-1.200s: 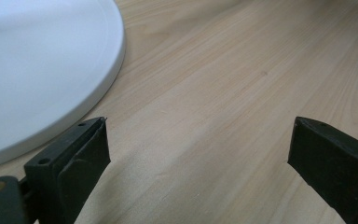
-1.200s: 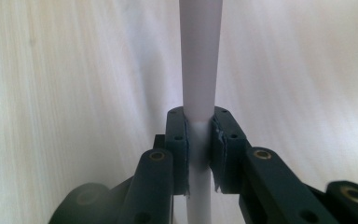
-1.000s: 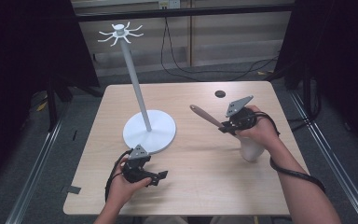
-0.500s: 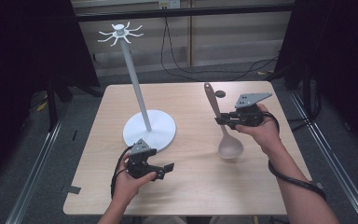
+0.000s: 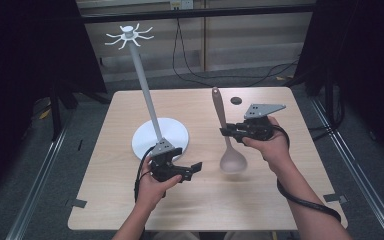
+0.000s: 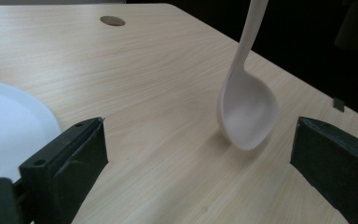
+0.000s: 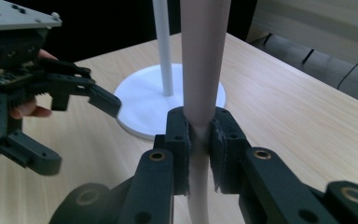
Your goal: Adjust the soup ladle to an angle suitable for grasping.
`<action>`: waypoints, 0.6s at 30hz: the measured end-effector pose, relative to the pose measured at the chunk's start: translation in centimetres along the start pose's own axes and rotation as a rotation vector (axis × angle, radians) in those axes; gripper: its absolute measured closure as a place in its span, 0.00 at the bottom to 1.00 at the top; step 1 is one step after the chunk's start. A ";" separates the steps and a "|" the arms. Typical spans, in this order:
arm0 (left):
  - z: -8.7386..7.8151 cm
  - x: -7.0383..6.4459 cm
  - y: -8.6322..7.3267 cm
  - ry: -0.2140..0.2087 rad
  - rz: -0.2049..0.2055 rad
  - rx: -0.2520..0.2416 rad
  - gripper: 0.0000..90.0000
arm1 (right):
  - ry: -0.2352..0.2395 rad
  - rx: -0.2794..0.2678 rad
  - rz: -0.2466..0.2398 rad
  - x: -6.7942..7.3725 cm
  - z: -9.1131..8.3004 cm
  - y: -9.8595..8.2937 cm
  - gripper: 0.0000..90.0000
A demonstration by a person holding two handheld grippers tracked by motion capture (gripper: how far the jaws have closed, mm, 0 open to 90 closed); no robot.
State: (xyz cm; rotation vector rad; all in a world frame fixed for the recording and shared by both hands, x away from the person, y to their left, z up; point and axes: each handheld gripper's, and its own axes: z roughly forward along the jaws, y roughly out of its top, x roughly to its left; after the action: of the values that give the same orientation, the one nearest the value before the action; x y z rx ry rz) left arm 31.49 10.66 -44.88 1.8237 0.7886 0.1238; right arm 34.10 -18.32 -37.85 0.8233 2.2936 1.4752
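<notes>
Right gripper [image 5: 226,132] clamps the spoon [image 5: 228,145] partway along its handle, jaws pressed together on the pale shaft; in the right gripper view the handle [image 7: 200,70] runs up between the two pads [image 7: 178,140]. Spoon hangs upright over the table [image 5: 280,200], handle end up and away from the person, bowl [image 5: 233,161] down, just below the gripper. Whether the bowl touches the wood cannot be told.

Left gripper [image 5: 192,169] sits to the left of the bowl, jaws wide apart, nothing between them. In the left gripper view the bowl [image 6: 248,112] shows ahead, nearer the right jaw, apart from both.

White stand [image 5: 145,90] rises from a round base [image 5: 172,132] behind the left gripper, well left of the spoon. Small dark hole [image 5: 236,100] lies in the tabletop beyond the handle tip.
</notes>
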 end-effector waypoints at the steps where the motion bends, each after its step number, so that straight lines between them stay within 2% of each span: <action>1: 0.2 -0.1 0.2 -0.011 -0.007 -0.007 0.02 | 0.005 -0.009 0.005 0.2 0.2 0.1 0.88; 3: 0.6 -0.3 0.5 -0.025 -0.034 -0.026 0.00 | 0.009 -0.016 0.004 0.5 0.4 0.3 0.88; 6: 0.9 -0.7 1.1 -0.027 -0.025 -0.046 0.00 | 0.022 -0.022 0.001 1.0 0.8 0.6 0.88; 8: 1.0 -0.9 1.6 -0.023 -0.003 -0.062 0.06 | 0.031 -0.028 -0.003 1.4 1.1 0.9 0.88; 13: 1.1 -1.4 2.6 -0.006 0.056 -0.100 0.13 | 0.049 -0.035 -0.008 2.2 1.5 1.3 0.88; 18: 1.4 -1.7 3.2 -0.002 0.096 -0.103 0.24 | 0.075 -0.047 -0.013 2.9 1.9 1.8 0.88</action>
State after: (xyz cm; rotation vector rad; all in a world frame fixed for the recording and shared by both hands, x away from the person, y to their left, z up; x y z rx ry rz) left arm 32.24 7.96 -42.19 1.7638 0.6810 0.2210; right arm 33.37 -14.59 -36.92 0.7511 2.3034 1.5740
